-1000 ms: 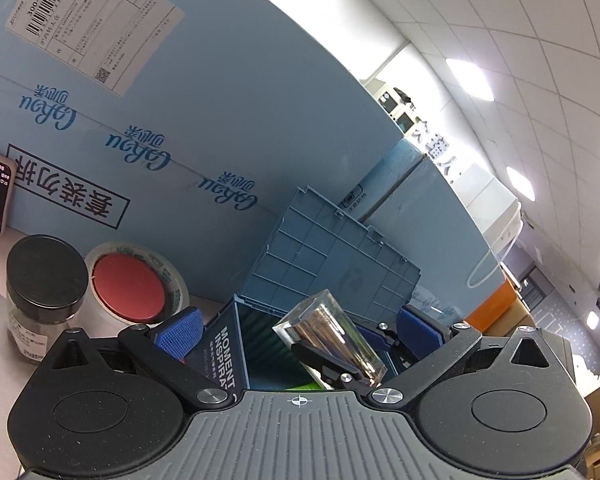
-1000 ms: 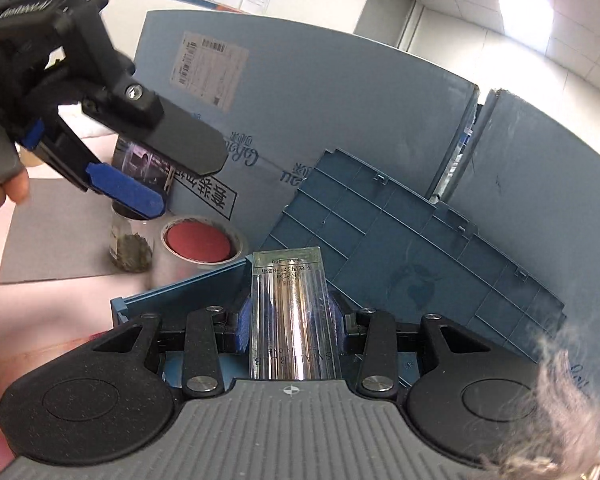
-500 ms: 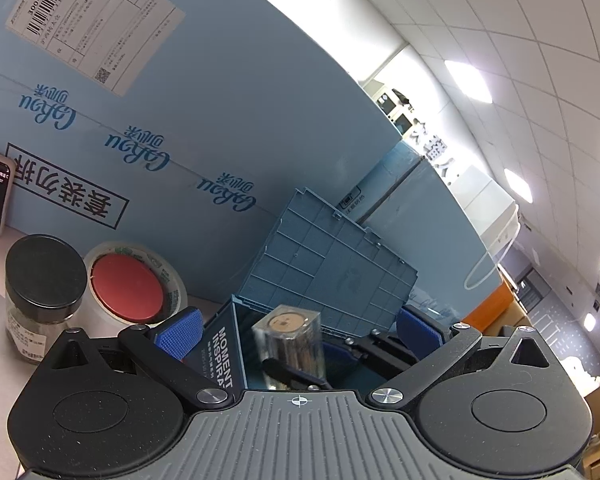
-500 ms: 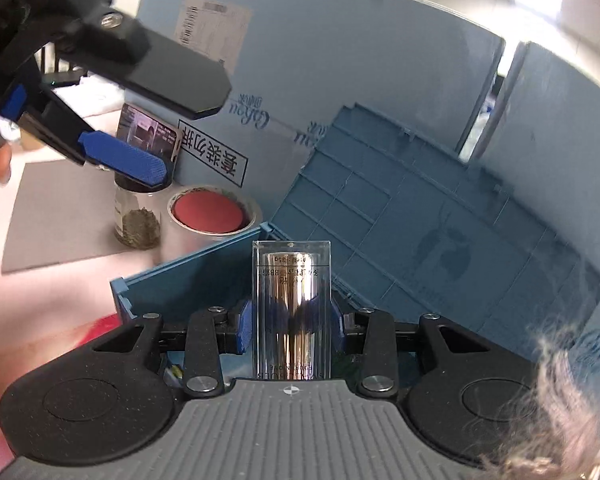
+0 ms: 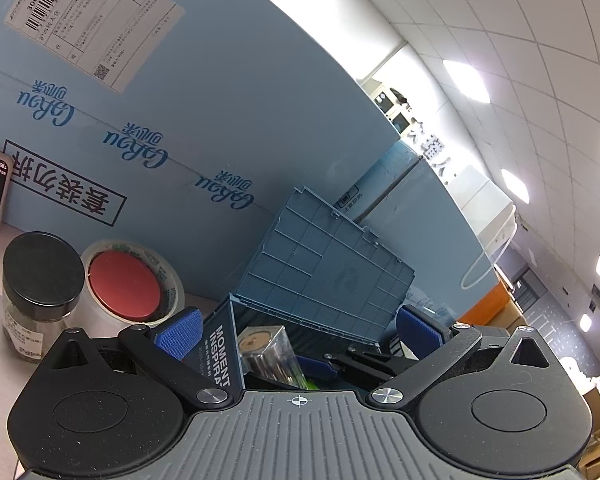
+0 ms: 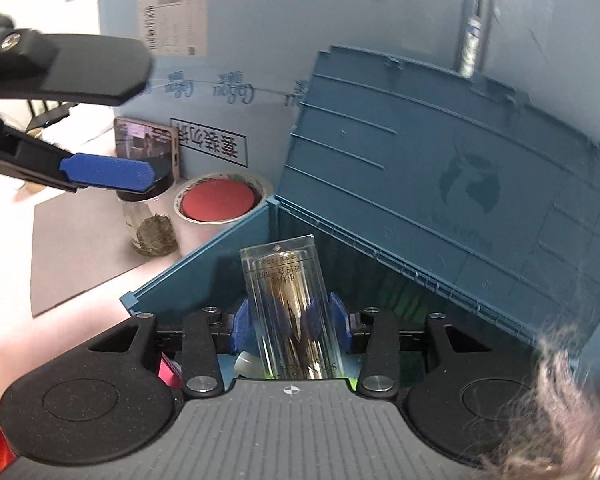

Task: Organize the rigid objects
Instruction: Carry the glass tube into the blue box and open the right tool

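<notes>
Now lowered clear case into blue box, right gripper jaws just easing apart, case between; best released low. Left gripper wide open, empty.

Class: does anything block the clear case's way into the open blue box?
Nothing visible does. The right gripper holds the clear case over the open blue box; its lid is swung back.
</notes>
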The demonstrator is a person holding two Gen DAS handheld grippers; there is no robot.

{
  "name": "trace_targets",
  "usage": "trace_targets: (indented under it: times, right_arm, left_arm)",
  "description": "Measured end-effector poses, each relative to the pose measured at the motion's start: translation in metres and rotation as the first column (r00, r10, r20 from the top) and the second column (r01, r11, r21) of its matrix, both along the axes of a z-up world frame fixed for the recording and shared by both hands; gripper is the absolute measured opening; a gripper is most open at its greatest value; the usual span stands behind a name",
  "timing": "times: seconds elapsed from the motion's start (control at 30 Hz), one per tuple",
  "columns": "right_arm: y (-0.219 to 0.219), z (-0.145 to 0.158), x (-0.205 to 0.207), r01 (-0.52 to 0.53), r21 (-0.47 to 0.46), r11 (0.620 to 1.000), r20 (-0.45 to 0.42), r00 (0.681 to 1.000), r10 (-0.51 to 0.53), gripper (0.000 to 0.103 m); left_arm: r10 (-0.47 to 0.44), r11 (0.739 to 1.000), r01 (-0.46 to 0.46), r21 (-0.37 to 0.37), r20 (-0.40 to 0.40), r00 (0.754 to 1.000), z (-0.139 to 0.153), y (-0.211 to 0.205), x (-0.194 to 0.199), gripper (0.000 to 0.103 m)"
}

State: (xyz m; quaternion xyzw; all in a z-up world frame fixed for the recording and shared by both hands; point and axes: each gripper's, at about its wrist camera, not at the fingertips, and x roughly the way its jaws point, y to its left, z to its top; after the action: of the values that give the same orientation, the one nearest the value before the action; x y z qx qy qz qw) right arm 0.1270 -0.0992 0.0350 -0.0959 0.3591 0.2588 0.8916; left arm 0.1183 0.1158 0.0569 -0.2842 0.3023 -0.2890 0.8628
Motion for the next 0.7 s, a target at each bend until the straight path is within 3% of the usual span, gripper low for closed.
trace_targets:
  times: [0.33,0.47,0.6,0.7]
  right_arm:
    - [-0.013,0.000,-0.003,0.108,0.034,0.994,-0.057,0.993,-0.106,0.047]
    - [-0.020,0.003,-0.007,0.175,0.057,0.983,-0.071,0.983,-0.171,0.061]
    - [-0.028,0.014,-0.017,0.240,0.090,0.967,-0.043,0.971,-0.237,0.062]
    - [-0.034,0.025,-0.029,0.276,0.136,0.951,-0.018,0.961,-0.276,0.072]
  left_arm:
    - [-0.006,1.000,0.006,0.005,0.004,1.000,0.001,-0.001,-0.001,0.103]
    - [-0.010,1.000,0.010,0.005,0.007,1.000,0.002,-0.003,-0.002,0.103]
    - [-0.015,1.000,0.015,0.008,0.011,1.000,0.002,-0.005,-0.002,0.103]
    - [-0.014,1.000,0.014,0.005,0.017,1.000,0.003,-0.004,-0.003,0.103]
